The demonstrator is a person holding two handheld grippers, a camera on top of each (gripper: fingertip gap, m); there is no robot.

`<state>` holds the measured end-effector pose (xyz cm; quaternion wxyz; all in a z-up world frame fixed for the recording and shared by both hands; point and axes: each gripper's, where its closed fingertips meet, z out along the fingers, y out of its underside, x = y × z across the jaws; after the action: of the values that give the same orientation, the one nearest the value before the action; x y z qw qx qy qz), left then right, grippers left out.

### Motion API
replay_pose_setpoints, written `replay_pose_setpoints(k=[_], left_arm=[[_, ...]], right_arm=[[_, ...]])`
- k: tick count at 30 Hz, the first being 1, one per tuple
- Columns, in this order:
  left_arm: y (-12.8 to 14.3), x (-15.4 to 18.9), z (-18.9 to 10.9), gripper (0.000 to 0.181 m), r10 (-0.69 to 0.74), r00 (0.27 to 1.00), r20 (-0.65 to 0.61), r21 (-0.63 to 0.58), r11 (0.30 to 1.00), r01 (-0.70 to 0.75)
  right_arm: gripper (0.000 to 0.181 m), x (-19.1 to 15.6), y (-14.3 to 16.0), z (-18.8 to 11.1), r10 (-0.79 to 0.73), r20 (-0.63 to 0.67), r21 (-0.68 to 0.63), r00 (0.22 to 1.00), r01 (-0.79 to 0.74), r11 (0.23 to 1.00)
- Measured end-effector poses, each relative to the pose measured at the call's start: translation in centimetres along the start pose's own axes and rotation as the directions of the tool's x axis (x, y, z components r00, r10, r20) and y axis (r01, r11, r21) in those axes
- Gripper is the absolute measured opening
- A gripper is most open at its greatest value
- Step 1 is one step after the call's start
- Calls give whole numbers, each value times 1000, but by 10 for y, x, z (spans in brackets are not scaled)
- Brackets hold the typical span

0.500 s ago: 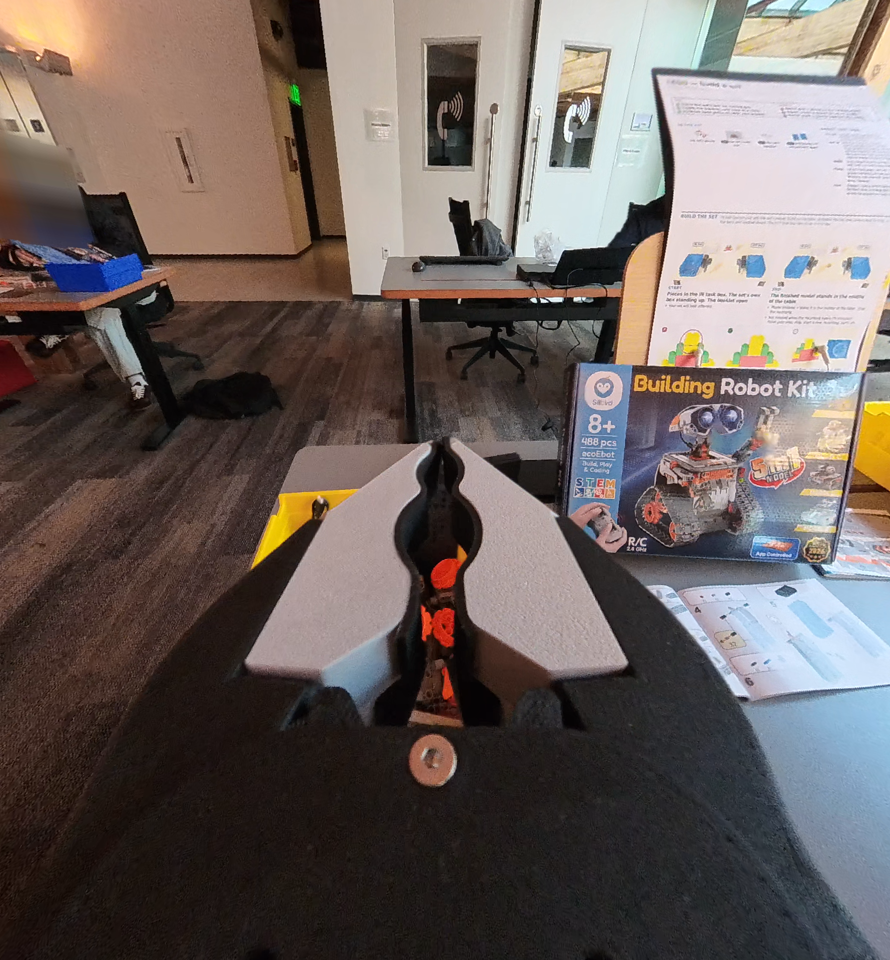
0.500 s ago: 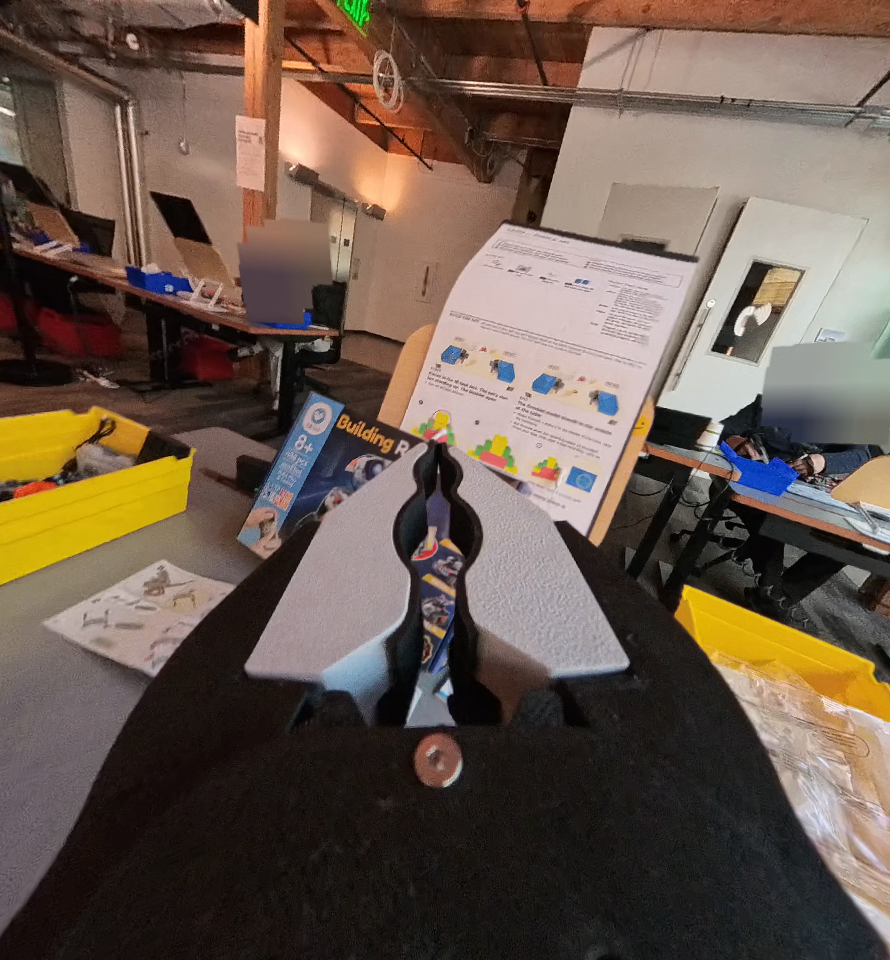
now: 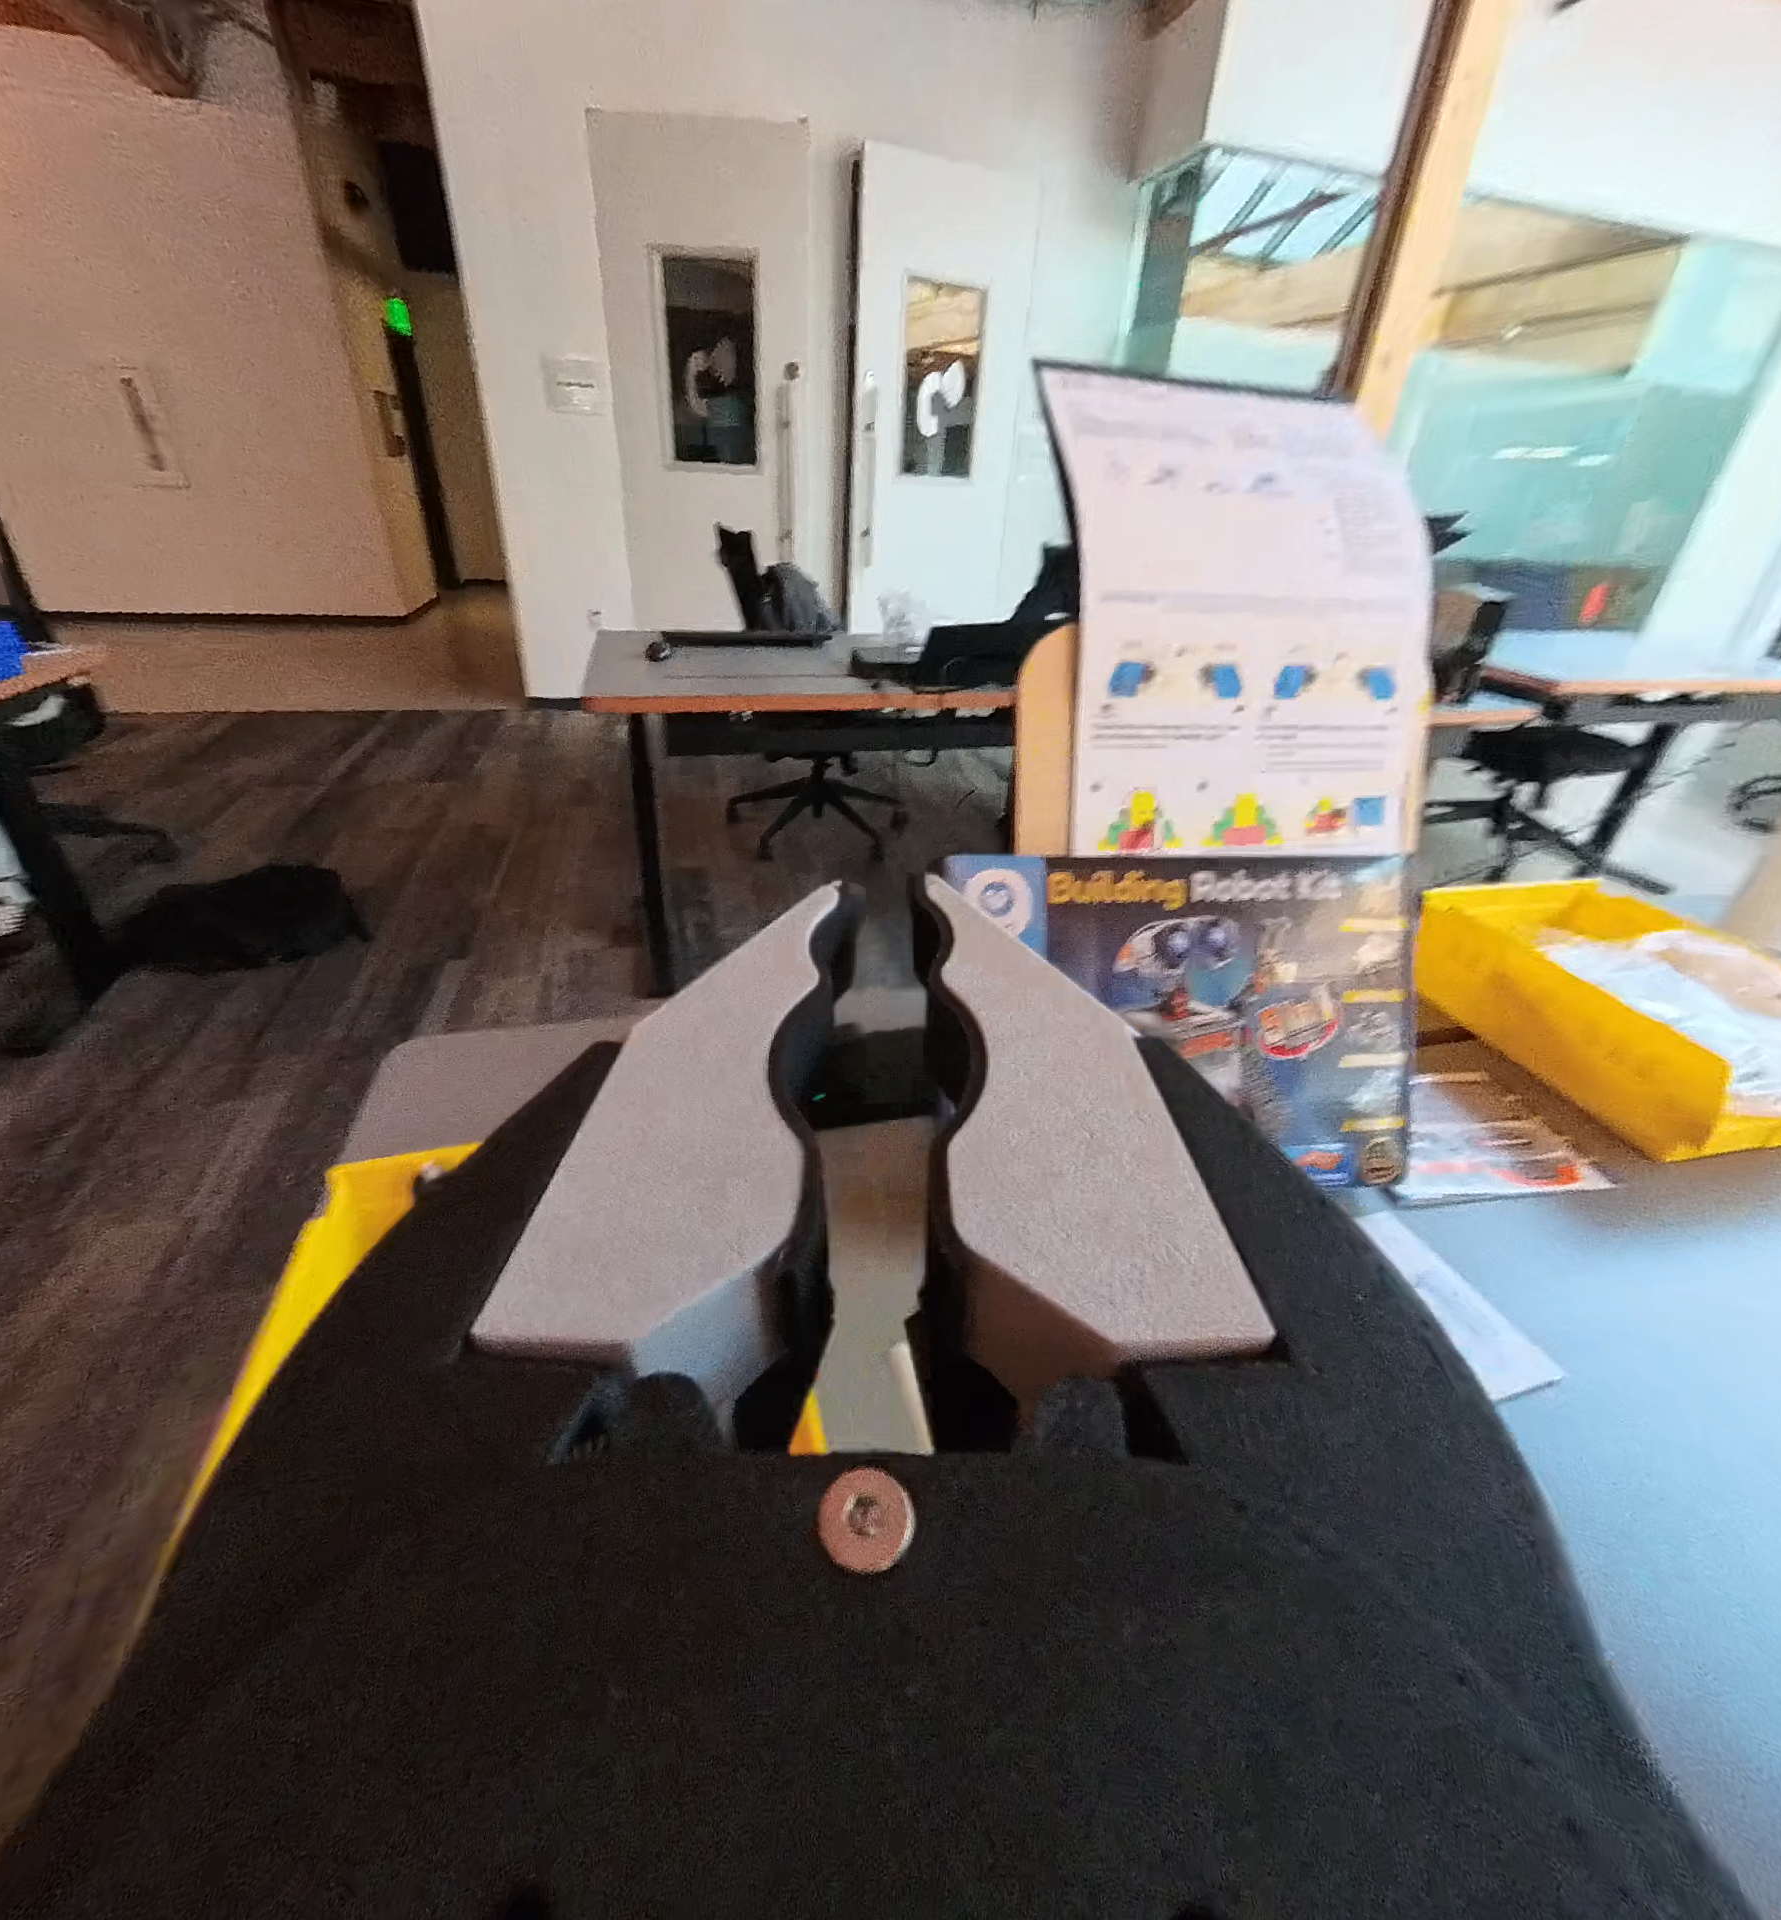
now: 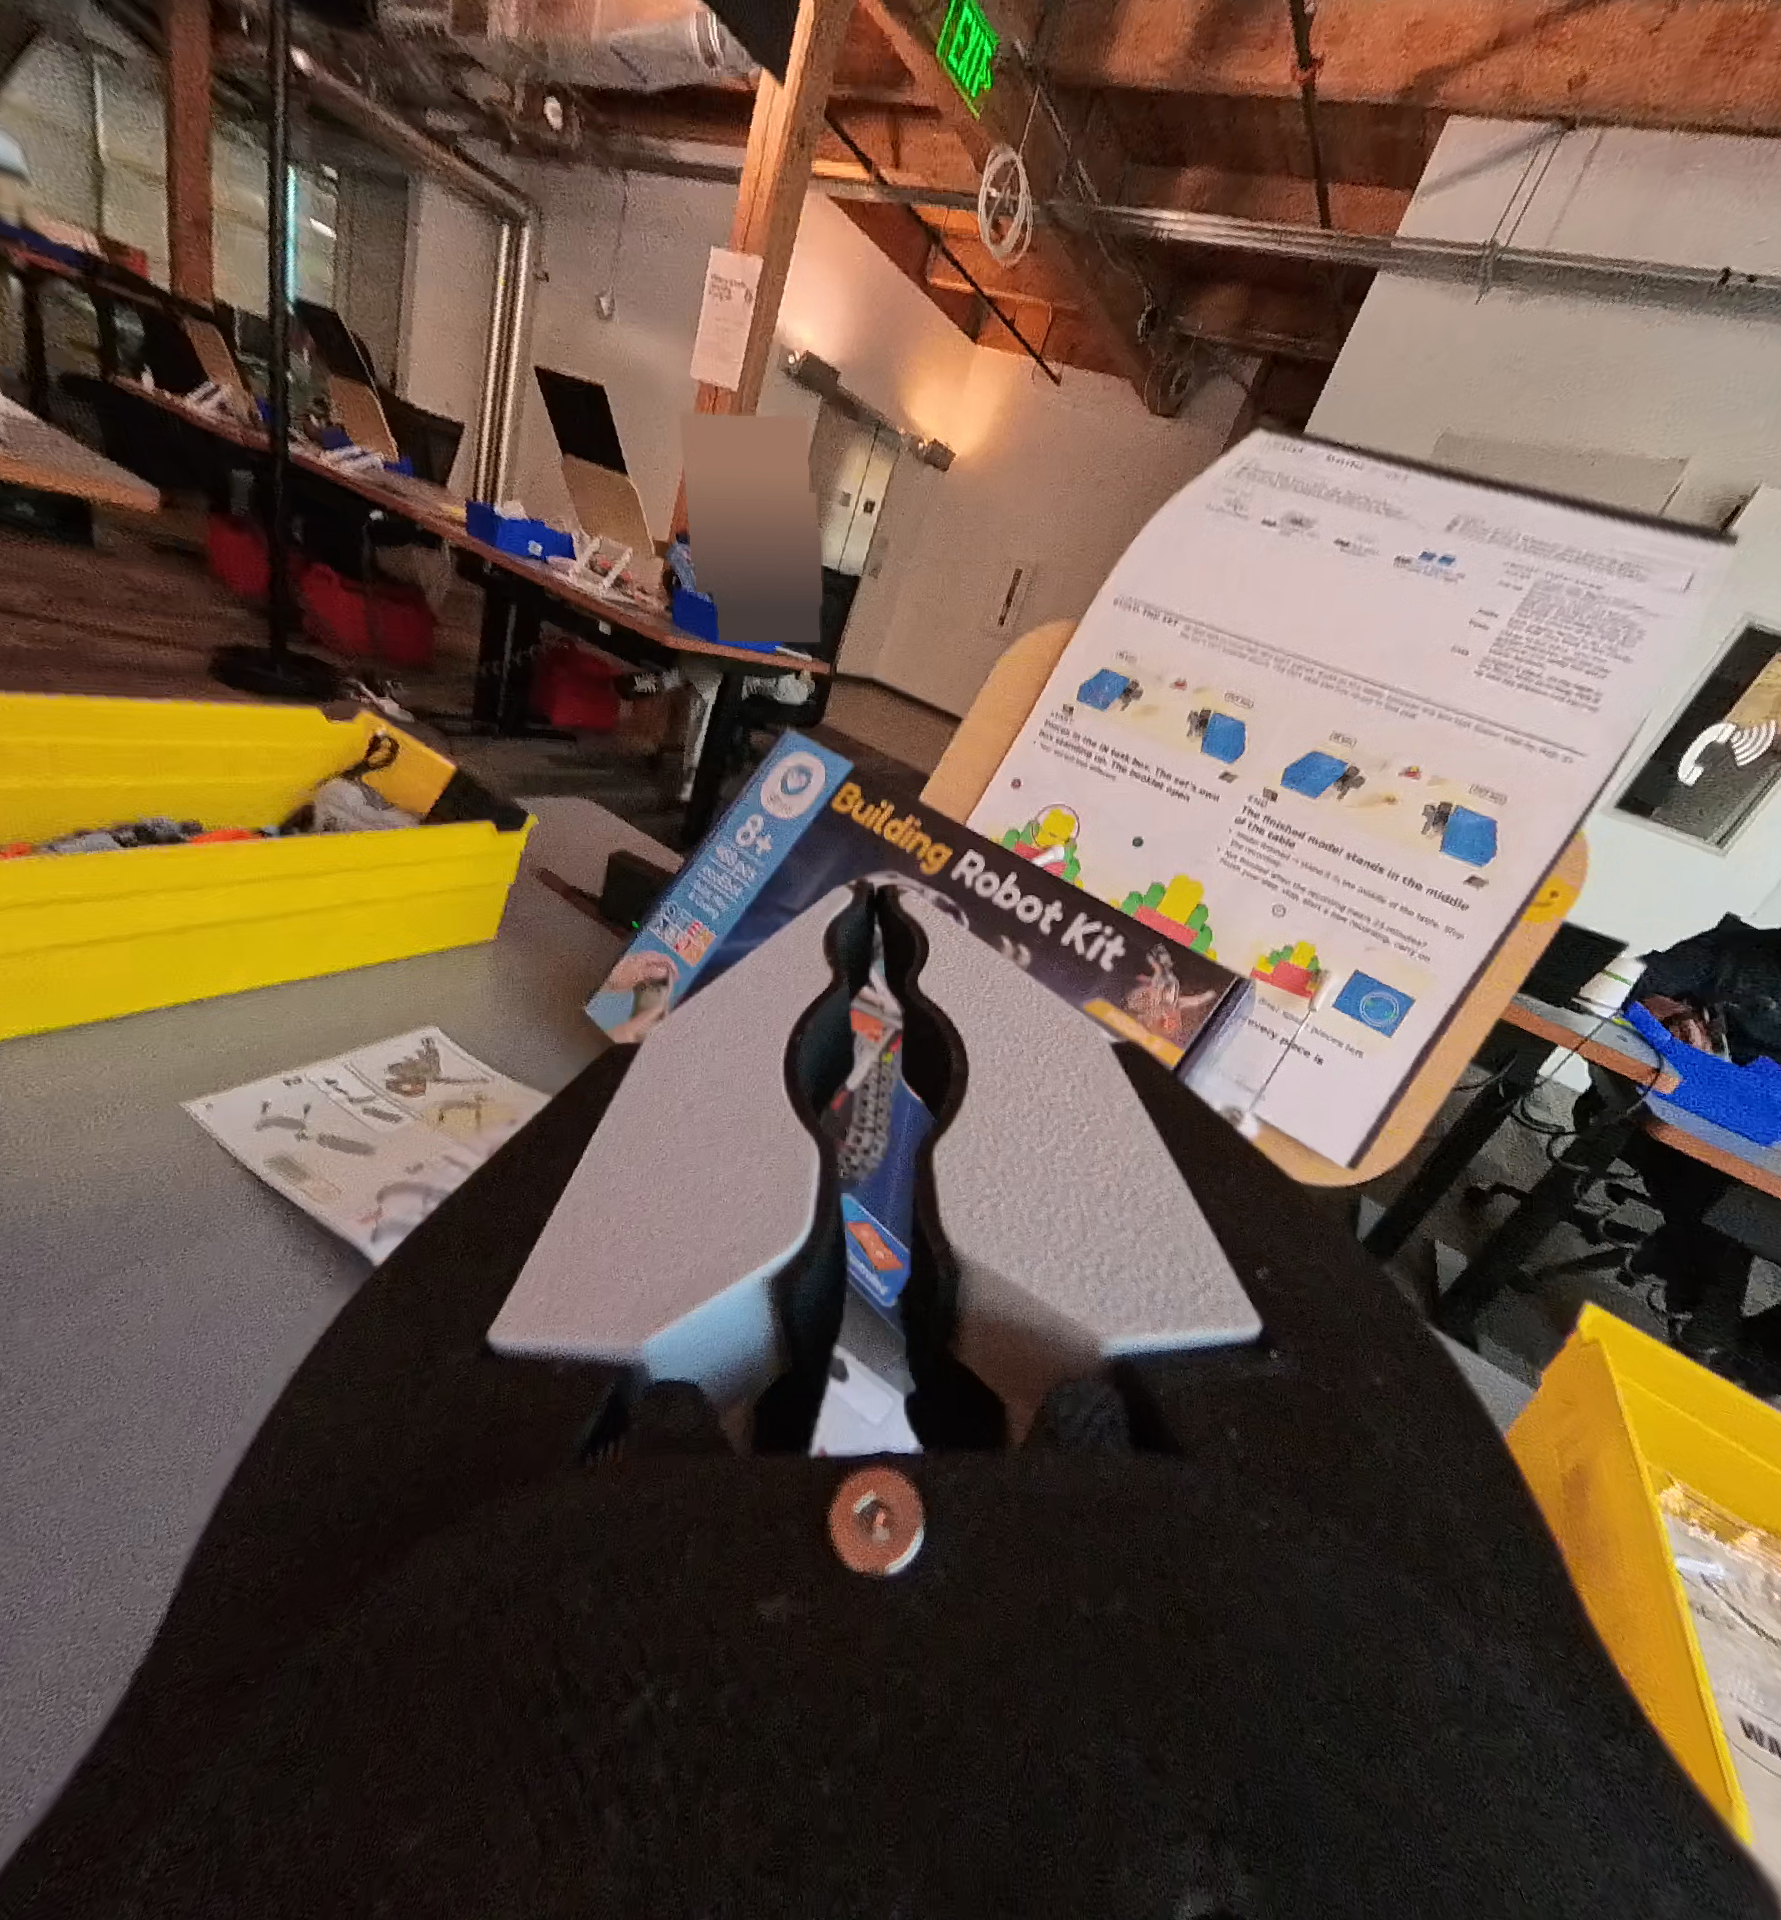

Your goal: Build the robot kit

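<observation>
Left tool (image 3: 881,891), now ajar, above yellow bin (image 3: 346,1195)

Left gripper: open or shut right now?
Open. In the left wrist view the left gripper shows a clear gap between its grey fingers from tips to base, with the grey table visible through; nothing held.
</observation>
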<state>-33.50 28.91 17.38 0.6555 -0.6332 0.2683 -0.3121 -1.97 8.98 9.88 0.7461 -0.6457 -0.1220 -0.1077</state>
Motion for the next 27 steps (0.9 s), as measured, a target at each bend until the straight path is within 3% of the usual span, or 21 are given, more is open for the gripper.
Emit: replay_pose_setpoints(k=[3, 6, 9, 11, 13, 16, 19, 21, 27], left_arm=[[-17, 39, 1, 27, 6, 981, -193, 41, 999, 2], [-20, 33, -6, 44, 126, 980, -153, 23, 992, -124], [-13, 14, -19, 39, 238, 966, -100, -5, 971, -240], [-2, 6, -23, 26, 255, 960, -114, -54, 964, -262], [23, -3, -22, 23, 259, 955, -143, -175, 943, -282], [58, -28, -18, 0, 346, 924, -162, -303, 874, -380], [77, -60, -15, 0, 376, 917, -133, -407, 823, -396], [93, -76, -19, 0, 320, 936, -146, -477, 806, -350], [130, -135, -31, 0, 245, 969, -38, -659, 722, -208]], right_arm=[[3, 3, 32, 4, 29, 7, -69, 1000, -28, 997], [7, 6, 49, 7, 89, 5, -76, 996, -88, 993], [7, 10, 65, 15, 90, -28, -123, 996, -92, 988], [7, 5, 71, 24, 121, -17, -136, 992, -122, 983], [8, -4, 76, 31, 121, 4, -154, 993, -118, 981], [8, -13, 78, 37, 78, 22, -169, 997, -73, 983], [11, -24, 70, 48, 83, 63, -184, 995, -70, 980], [13, -39, 53, 62, 94, 118, -160, 989, -75, 984], [14, -106, -31, 113, 4, 296, 14, 955, -8, 1000]])
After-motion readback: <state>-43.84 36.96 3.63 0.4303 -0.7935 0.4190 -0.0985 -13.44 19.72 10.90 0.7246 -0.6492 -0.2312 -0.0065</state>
